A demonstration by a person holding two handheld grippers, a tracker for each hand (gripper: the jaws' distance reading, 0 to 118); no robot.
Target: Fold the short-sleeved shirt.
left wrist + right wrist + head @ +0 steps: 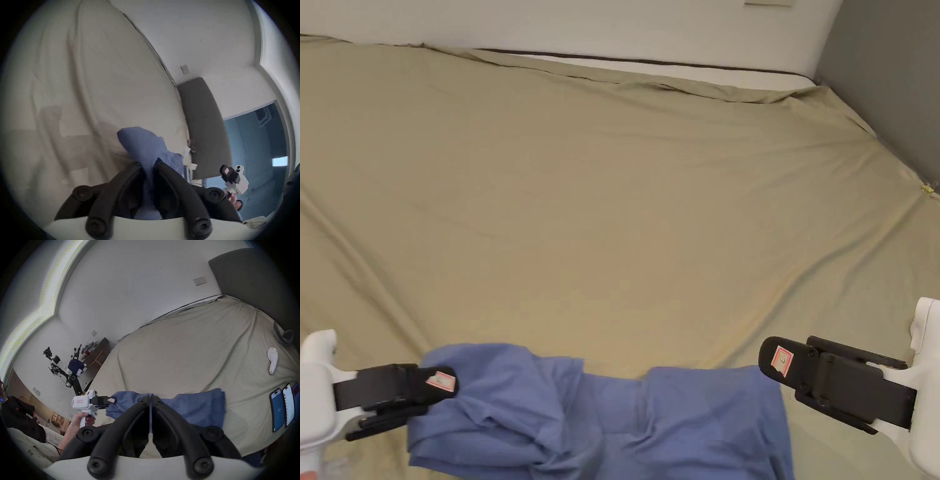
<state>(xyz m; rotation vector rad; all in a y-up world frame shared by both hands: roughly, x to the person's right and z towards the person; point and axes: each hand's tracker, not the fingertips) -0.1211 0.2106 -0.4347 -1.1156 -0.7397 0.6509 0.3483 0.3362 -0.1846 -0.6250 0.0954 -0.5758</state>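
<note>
one wide bed sheet (625, 206), olive-tan and creased in long diagonal folds, covers the whole work surface in front of you. a white wall (600, 28) runs along its far edge and a grey headboard (887, 81) closes off the right side; in the right gripper view the room opens out to a tripod rig (65, 369) and a wooden chair (98, 360) by the far wall.

the short-sleeved shirt (600, 412) is blue and lies bunched at the near edge of the bed, twisted in the middle into a narrow waist with a rumpled lump on the left and a flatter panel on the right.

your left gripper (434, 387) sits at the shirt's left end, and in the left gripper view blue cloth runs up between its jaws, which stand a little apart; you cannot tell from these pictures whether they press on it. your right gripper (778, 362) hovers at the shirt's upper right corner, its jaws drawn together with only a thin slit between them, and whether they pinch any fabric is not clear.

off to your right on the sheet lie a white controller (272, 360), a grey strap (283, 335) and three phones (284, 410) side by side, all well apart from the shirt. your hand (82, 418) grips the left gripper's handle.
</note>
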